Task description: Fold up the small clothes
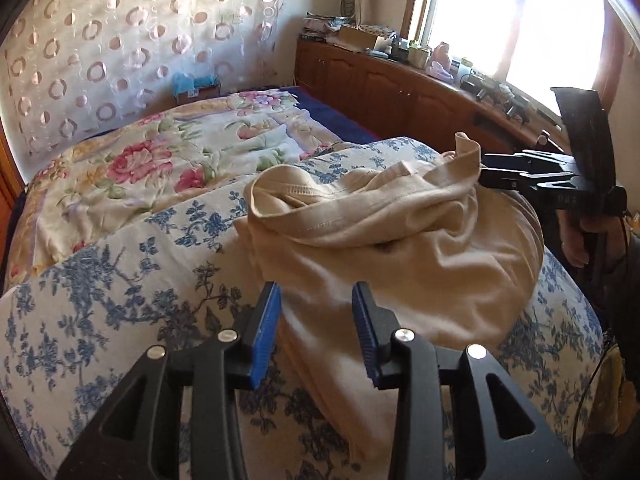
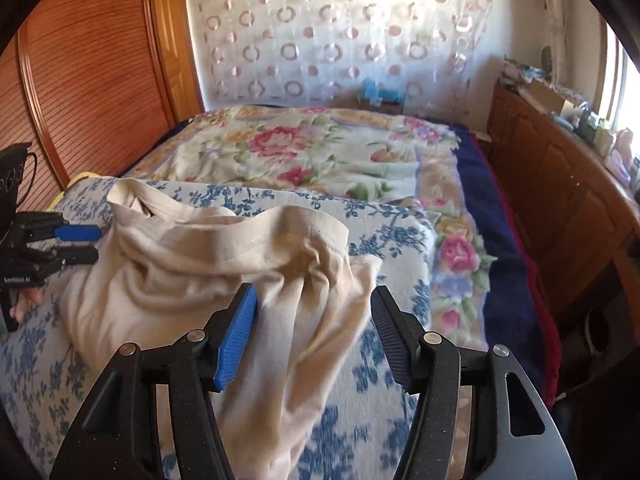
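A: Left wrist view first. What do you see?

B: The left gripper [image 1: 316,300] hangs with its blue pads [image 1: 266,328] spread apart, nothing between them, just over the near edge of a cream garment [image 1: 384,248]. The garment lies rumpled on a blue-flowered quilt [image 1: 120,280], its hemmed opening facing up. At the far side the right gripper [image 1: 486,178] sits at the cloth's raised corner; I cannot tell from here whether it pinches it.

A: And the right wrist view?

B: The right gripper [image 2: 314,312] has its jaws wide apart, empty, above the garment [image 2: 192,272], which is bunched on the quilt [image 2: 384,232]. The left gripper [image 2: 94,244] shows at the left edge, fingers parted, just beside the cloth. Behind lies a rose-patterned blanket [image 2: 312,148] and a wooden cabinet [image 2: 560,184].
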`<state>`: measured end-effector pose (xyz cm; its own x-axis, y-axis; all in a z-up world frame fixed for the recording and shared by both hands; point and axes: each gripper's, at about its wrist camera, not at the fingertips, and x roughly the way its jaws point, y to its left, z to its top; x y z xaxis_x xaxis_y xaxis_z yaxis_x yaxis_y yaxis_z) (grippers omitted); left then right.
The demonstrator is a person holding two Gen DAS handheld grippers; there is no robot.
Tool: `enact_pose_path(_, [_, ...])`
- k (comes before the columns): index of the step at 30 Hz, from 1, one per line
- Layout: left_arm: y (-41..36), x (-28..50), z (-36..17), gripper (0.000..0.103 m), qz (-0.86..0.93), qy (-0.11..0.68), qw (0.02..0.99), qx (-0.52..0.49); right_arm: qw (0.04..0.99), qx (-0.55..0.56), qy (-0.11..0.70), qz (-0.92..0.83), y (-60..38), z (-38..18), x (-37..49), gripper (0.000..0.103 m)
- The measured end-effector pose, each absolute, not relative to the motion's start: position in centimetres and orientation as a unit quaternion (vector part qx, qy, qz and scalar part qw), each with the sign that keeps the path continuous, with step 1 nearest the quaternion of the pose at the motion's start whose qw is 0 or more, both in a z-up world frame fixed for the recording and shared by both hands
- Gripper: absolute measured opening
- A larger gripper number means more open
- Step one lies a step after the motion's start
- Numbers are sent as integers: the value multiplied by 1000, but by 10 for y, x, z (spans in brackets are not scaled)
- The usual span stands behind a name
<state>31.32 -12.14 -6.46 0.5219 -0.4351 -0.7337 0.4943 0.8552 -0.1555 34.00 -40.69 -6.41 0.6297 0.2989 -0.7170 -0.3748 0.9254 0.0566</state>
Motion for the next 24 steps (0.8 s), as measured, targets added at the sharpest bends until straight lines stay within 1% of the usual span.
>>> enact_pose_path(3, [-124, 326, -65, 36, -262, 412, 872, 26, 895, -21, 398, 202, -407, -66, 361, 60])
enact_pose_path(4, [-125, 331, -65, 36, -260, 412, 873, 26, 890, -14, 405, 208, -407, -67, 369, 46])
enact_pose_path(5, [-126, 338, -68, 36, -254, 417, 872, 26, 887, -14, 411, 213, -406, -68, 374, 28])
enact_pose_path(6, [-126, 344, -70, 36, -246, 421, 873, 23, 883, -16, 415, 219, -405, -70, 379, 18])
enact_pose_path(7, [-125, 348, -71, 36, -243, 421, 874, 19, 881, -19, 414, 227, -405, -70, 381, 3])
enact_pose_path(9, [-120, 356, -74, 36, -221, 420, 880, 17, 897, -25, 394, 199, -409, -66, 383, 2])
enact_pose_path(10, [-117, 358, -75, 36, -208, 420, 883, 17, 906, -25, 390, 163, -414, -64, 385, 2])
enact_pose_path(13, [-113, 362, -79, 36, -204, 423, 883, 3, 911, -9, 390, 133, -424, -60, 382, 2])
enact_pose_path(14, [-112, 362, -81, 36, -205, 424, 882, 3, 912, -8, 388, 135, -425, -59, 379, 6])
enact_pose_path(15, [-113, 360, -82, 36, -209, 426, 880, 5, 911, -9, 388, 139, -425, -59, 376, 13])
enact_pose_path(17, [-115, 359, -86, 36, -212, 433, 876, 11, 909, -16, 393, 139, -422, -59, 370, 59])
enact_pose_path(19, [-115, 359, -90, 38, -209, 437, 875, 12, 908, -13, 390, 151, -420, -59, 360, 67])
enact_pose_path(22, [-117, 359, -91, 40, -202, 432, 879, 15, 900, -20, 400, 169, -413, -62, 348, 72])
enact_pose_path(24, [-121, 355, -92, 40, -190, 426, 884, 23, 895, -19, 408, 176, -410, -67, 344, 74])
